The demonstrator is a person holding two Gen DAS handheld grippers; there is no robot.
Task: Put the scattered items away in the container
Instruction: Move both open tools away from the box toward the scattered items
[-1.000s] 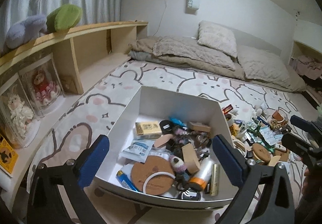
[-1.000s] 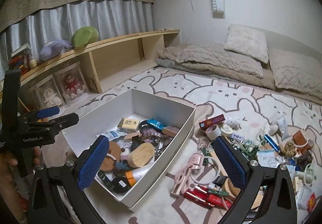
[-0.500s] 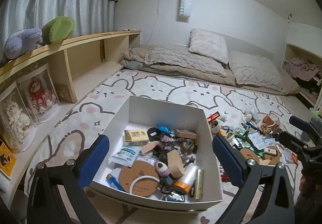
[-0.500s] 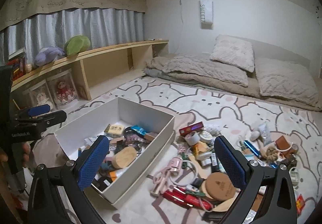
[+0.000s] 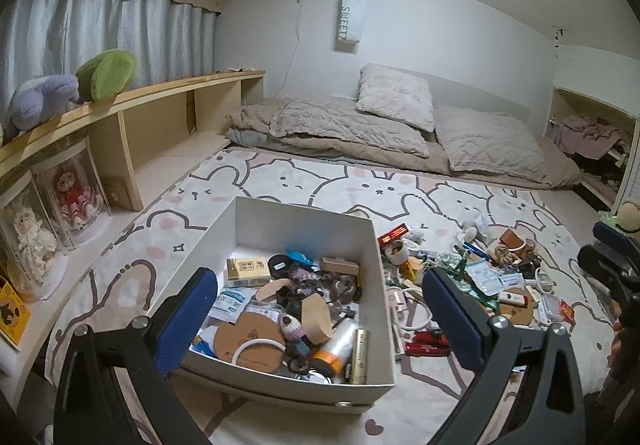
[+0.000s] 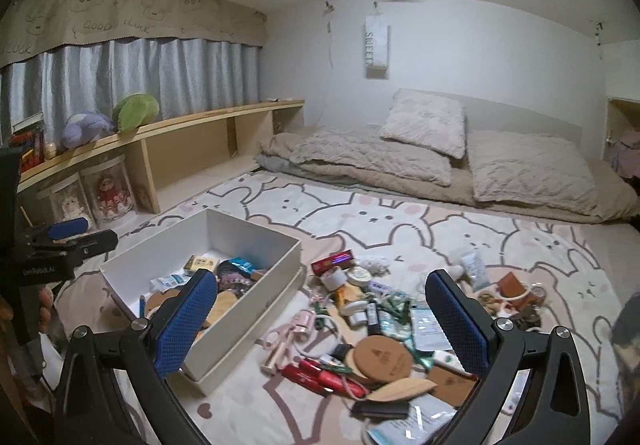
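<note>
Bedroom rug (image 6: 400, 221), white box (image 5: 304, 221) half full, clutter pile (image 6: 372, 325) beside it. Left gripper (image 5: 320, 309) & right gripper (image 6: 322, 317) both spread wide, empty. Risk: snagging tangled bits, dropping outside box.

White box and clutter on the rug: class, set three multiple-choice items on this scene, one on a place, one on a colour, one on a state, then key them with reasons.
1. Where does the loose clutter pile lie relative to the white box?
A. on the rug beside it
B. on the shelf
C. on the bedding

2. What colour are the gripper finger pads?
A. red
B. blue
C. yellow

3. The right gripper is:
A. shut on a pen
B. shut, empty
C. open, empty

Key: A, the pile spreads on the rug by the box; B, both pads are blue; C, the fingers stand wide apart, holding nothing.
</note>
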